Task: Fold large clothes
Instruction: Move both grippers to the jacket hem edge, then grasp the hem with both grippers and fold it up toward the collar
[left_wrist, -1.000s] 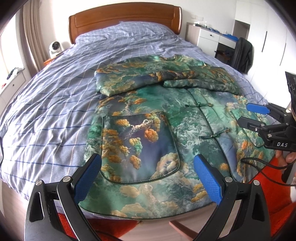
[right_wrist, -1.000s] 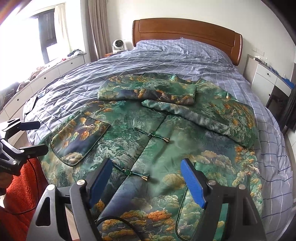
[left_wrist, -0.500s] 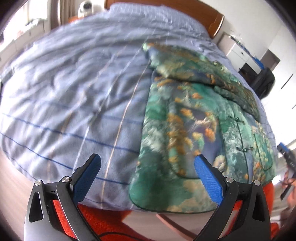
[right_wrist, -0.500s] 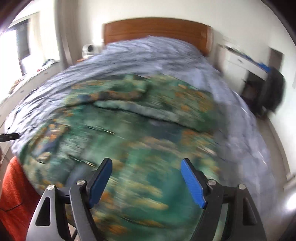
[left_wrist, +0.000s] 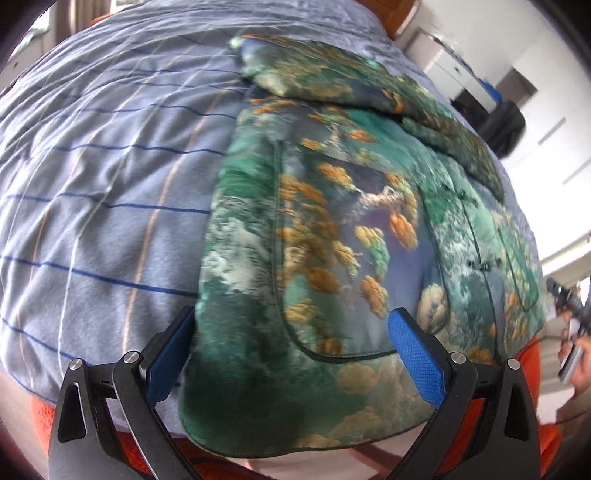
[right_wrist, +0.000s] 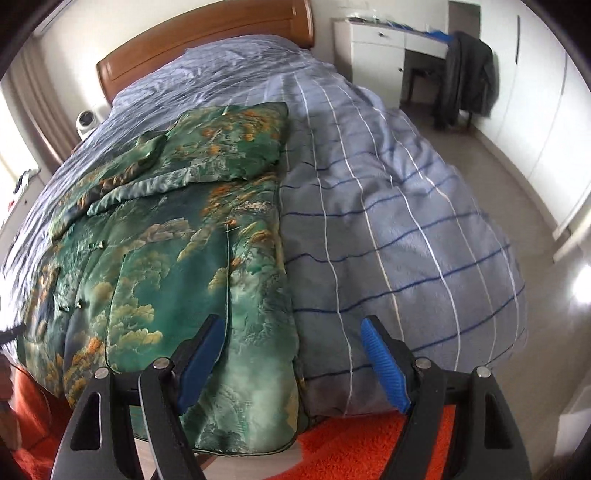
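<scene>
Both grippers, left (left_wrist: 291, 354) and right (right_wrist: 293, 363), jaws still spread, have swung to opposite jacket (left_wrist: 332, 258) corners.

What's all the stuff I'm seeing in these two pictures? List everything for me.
jacket: one, green with orange and cream pattern, spread flat on the bed, hem hanging over the foot edge
duvet: one, grey-blue with dark blue and white lines, covering the bed
headboard: one, brown wood, far end
rug: one, orange-red, on the floor at the foot
desk: one, white, by the far wall
dark garment: one, draped on a chair
left gripper: open, blue pads, at the jacket's left hem corner
right gripper: open, blue pads, at the right hem corner
</scene>
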